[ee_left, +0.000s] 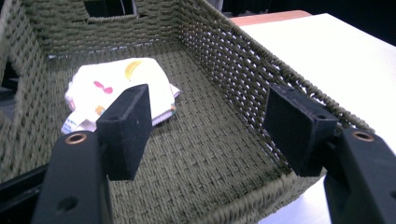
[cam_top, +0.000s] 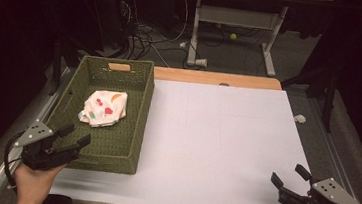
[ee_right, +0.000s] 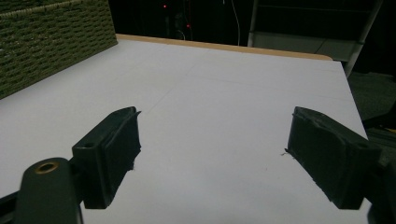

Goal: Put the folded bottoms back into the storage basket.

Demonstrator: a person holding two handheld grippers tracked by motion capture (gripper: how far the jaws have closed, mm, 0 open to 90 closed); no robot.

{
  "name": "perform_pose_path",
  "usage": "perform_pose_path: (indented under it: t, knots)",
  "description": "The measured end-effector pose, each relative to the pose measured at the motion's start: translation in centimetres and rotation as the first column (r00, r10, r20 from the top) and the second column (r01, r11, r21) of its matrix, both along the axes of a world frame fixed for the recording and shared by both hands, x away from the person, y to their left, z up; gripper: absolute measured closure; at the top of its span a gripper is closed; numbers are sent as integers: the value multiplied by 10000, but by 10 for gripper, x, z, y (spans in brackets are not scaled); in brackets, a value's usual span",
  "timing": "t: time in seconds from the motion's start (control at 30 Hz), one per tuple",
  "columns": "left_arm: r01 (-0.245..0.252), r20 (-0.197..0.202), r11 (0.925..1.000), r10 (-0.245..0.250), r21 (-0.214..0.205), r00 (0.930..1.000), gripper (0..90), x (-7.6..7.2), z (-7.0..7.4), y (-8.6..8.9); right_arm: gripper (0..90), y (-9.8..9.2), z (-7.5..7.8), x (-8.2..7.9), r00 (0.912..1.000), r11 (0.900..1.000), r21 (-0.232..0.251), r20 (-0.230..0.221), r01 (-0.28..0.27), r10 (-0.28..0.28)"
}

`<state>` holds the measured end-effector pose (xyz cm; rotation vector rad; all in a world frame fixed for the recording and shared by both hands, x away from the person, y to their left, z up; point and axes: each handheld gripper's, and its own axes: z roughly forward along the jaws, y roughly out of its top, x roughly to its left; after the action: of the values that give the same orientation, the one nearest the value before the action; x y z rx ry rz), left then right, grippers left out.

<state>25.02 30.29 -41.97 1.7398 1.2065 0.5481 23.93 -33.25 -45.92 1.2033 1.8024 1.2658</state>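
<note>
A green woven basket stands on the left of the white table. Inside it lies a folded white cloth with coloured fruit prints, also in the left gripper view as the cloth on the basket floor. My left gripper hovers over the basket's near left corner, open and with nothing between its jaws; in its own view the gripper points at the basket's inside. My right gripper is open over the table's near right corner, nothing between its jaws, seen too as the gripper.
The white table top stretches right of the basket, with a wooden strip along its far edge. Beyond it, on the dark floor, are cables and a desk frame. The basket wall stands at the left in the right gripper view.
</note>
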Motion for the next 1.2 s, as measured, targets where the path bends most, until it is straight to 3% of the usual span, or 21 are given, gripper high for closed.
perform_pose_path:
  t: [0.67, 1.2]
  knots:
    - [-529, -142, 9976, 523, -444, 9985, 312, -16, -22, 13, 177, 1, 0, 0, 10000, 10000, -80, 46, -21, 21]
    - [-812, 41, 9933, 818, -828, 9966, 311, -23, -35, 18, 177, 1, 0, 0, 10000, 9999, -134, 25, -55, 56]
